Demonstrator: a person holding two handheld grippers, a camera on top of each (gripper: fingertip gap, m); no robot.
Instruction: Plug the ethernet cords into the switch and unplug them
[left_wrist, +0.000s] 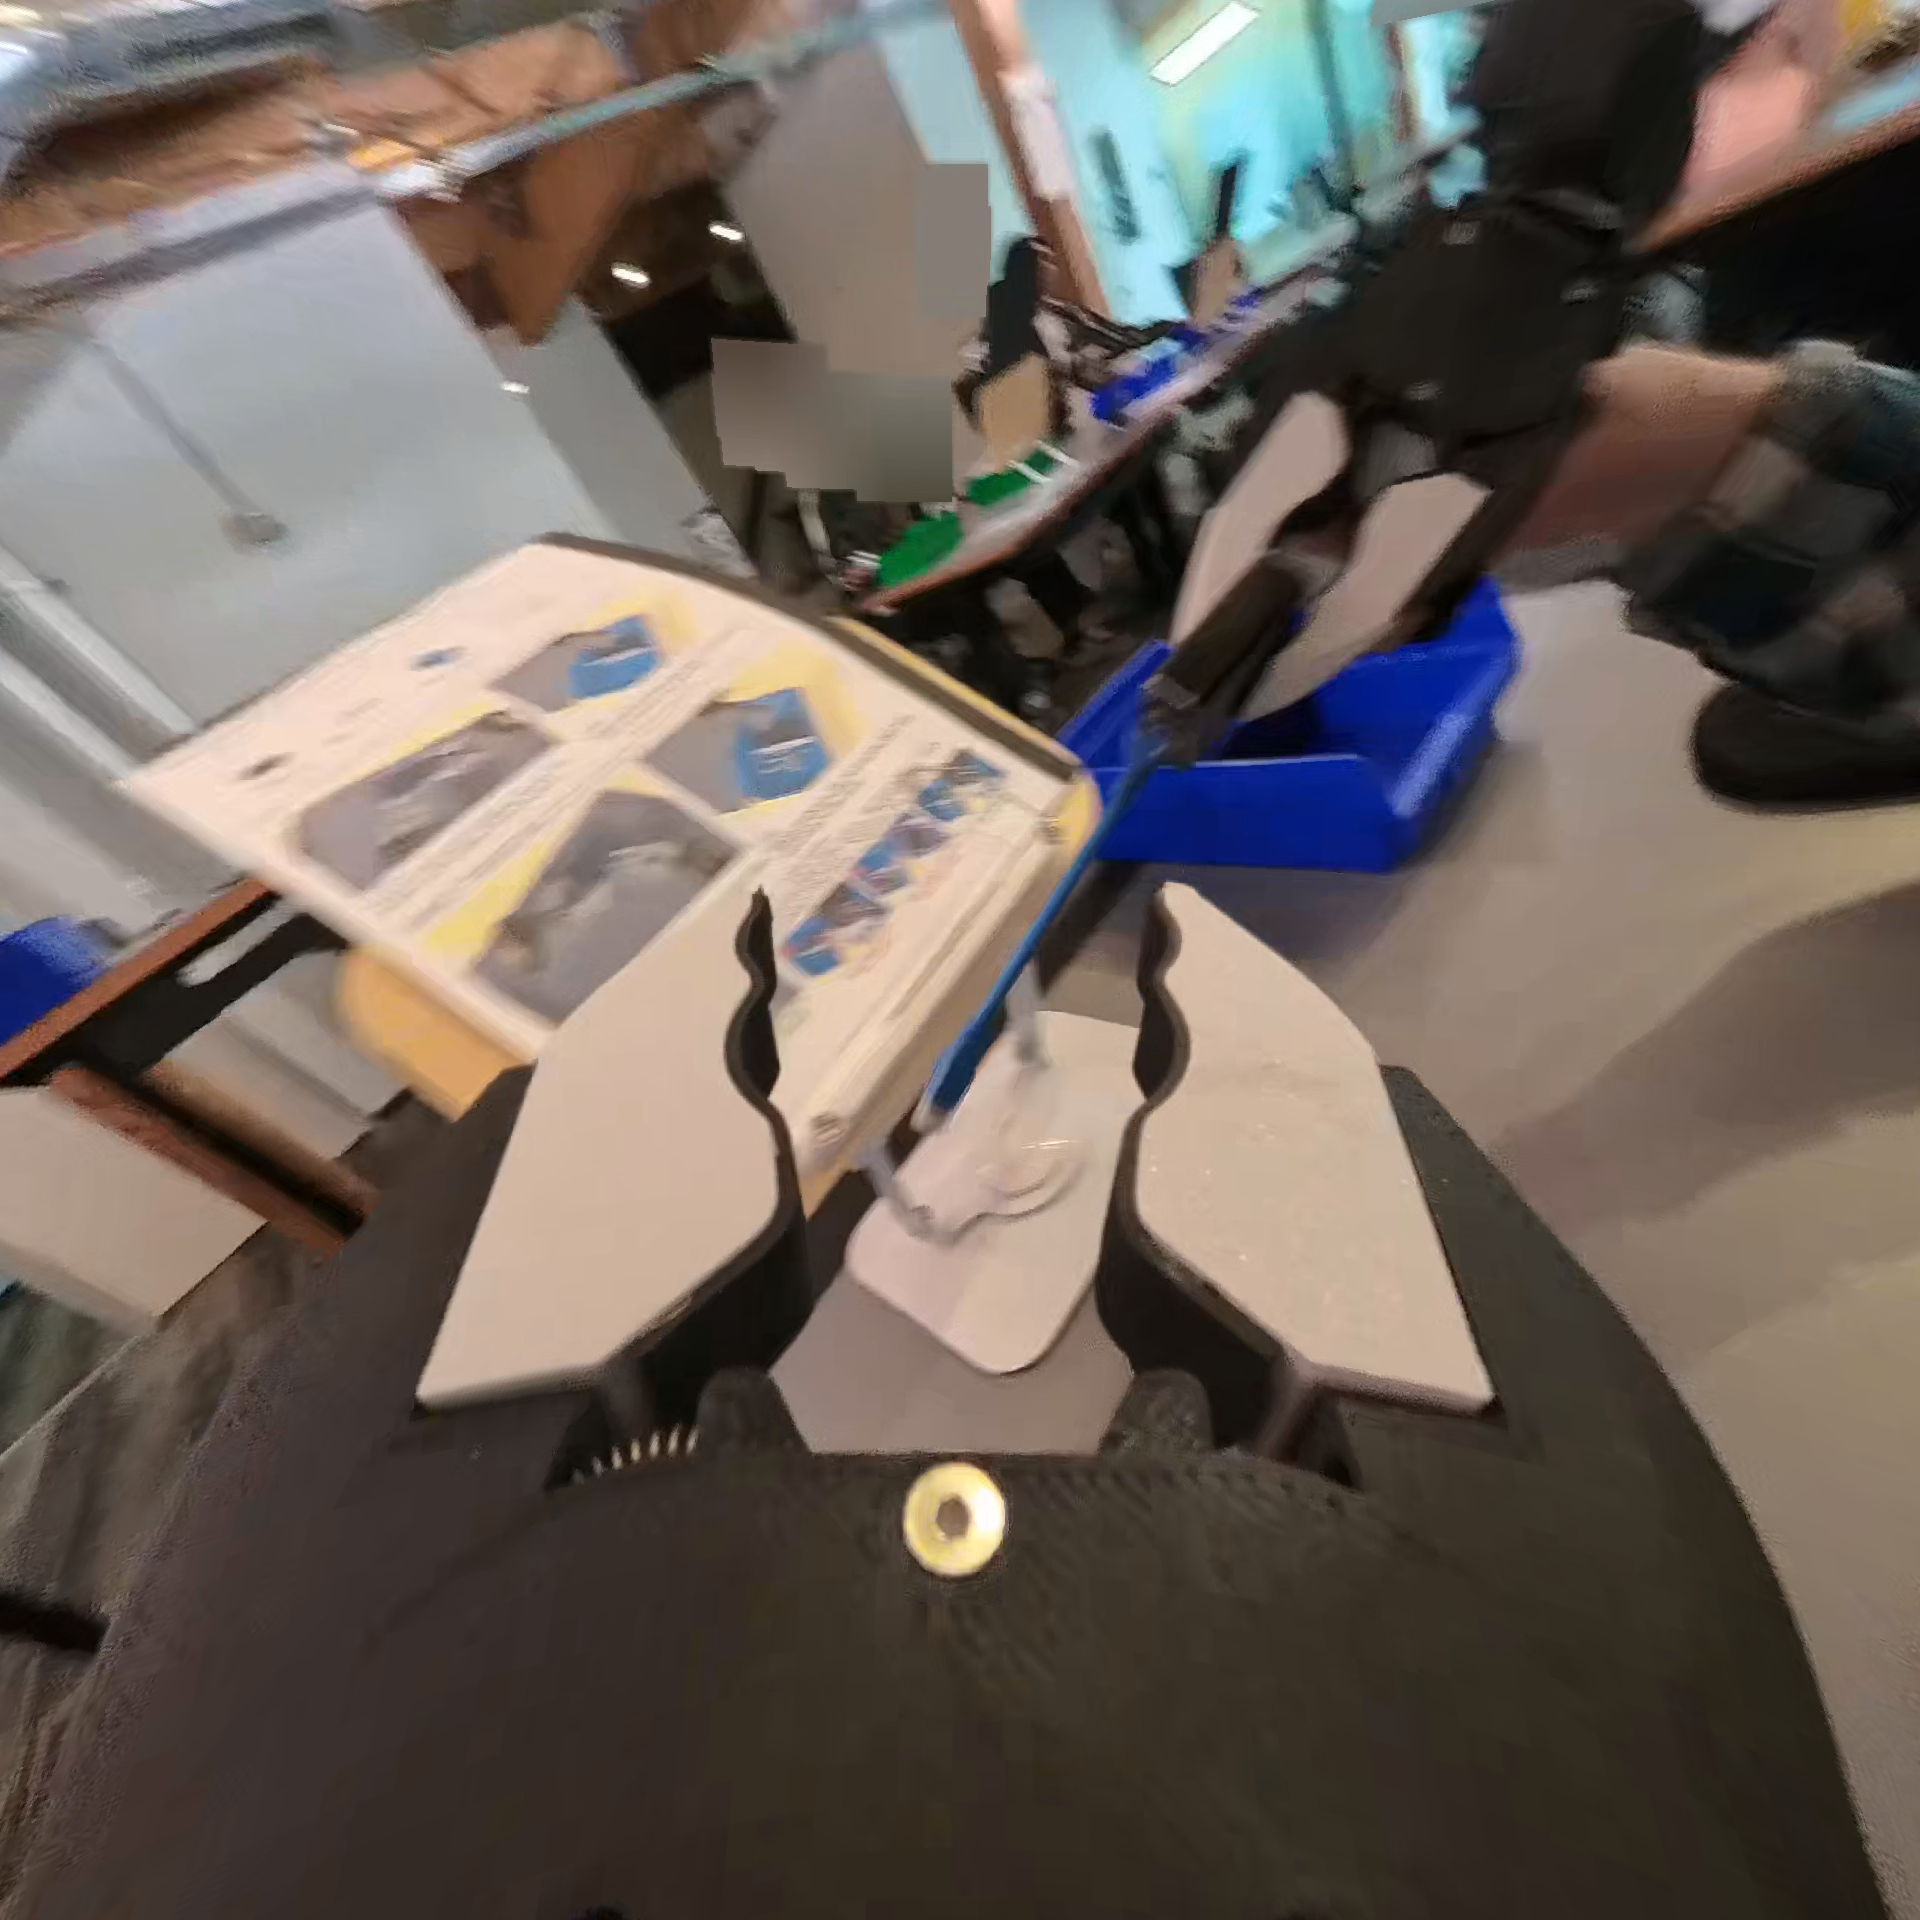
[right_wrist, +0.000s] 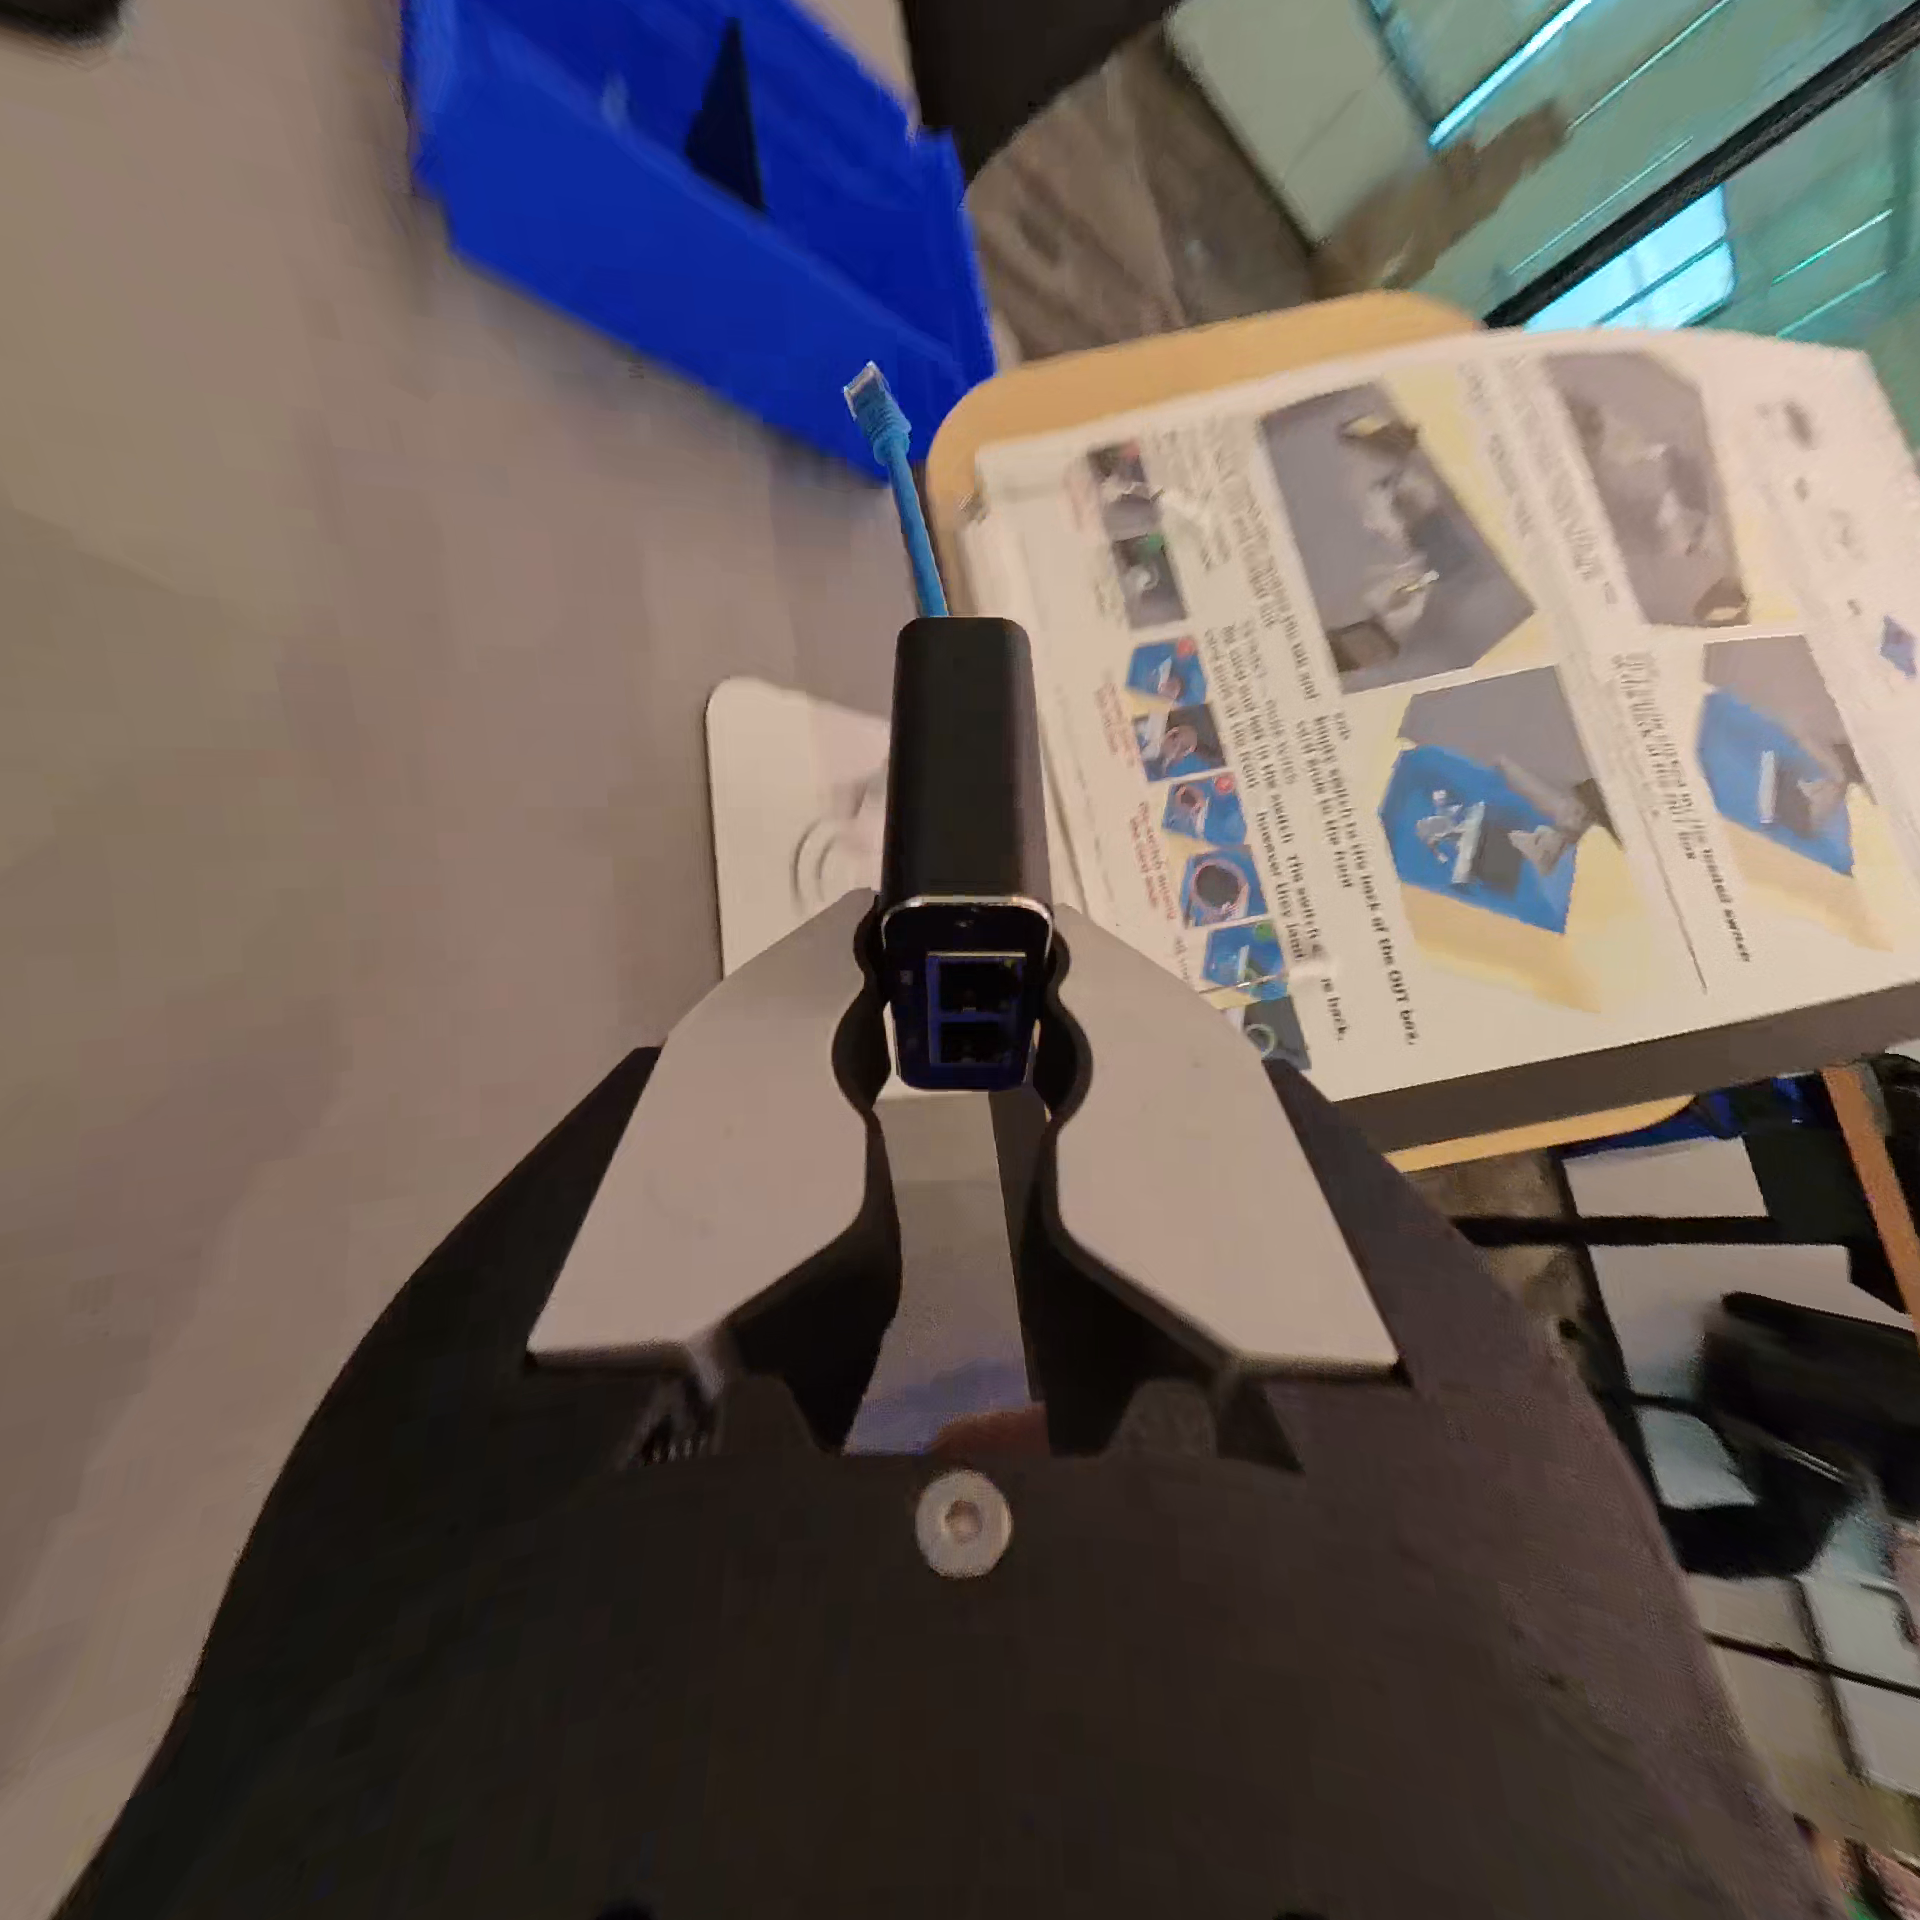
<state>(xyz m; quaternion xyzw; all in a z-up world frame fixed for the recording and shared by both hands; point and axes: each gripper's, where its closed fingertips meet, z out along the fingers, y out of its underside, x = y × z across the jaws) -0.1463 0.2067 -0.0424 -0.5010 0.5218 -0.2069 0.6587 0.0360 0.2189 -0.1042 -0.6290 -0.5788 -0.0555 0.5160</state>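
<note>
Switch (right_wrist: 961, 821): slim black box gripped in the right gripper (right_wrist: 964, 997), both pads pressed on its sides near the port end. Long axis runs along the fingers, far end pointing away from the camera; the end with two stacked ports faces back toward the wrist. In the left view the same switch (left_wrist: 1226, 634) slants down to the left, held above the blue bin (left_wrist: 1320, 790).

Blue cord (right_wrist: 902, 488) shows past the switch's far end, clear plug uppermost, near the bin (right_wrist: 665, 208). In the left view the cord (left_wrist: 1039, 945) runs as a straight diagonal from the switch's lower end down toward a white pad (left_wrist: 987, 1278) on the grey worktop (left_wrist: 1558, 1039). Whether it is plugged in cannot be told.

Left gripper (left_wrist: 956, 935): jaws wide apart, nothing between the pads; the cord passes beyond them, not touched.

Printed instruction sheet (left_wrist: 582, 748) on a yellow board stands tilted just left of the cord.
</note>
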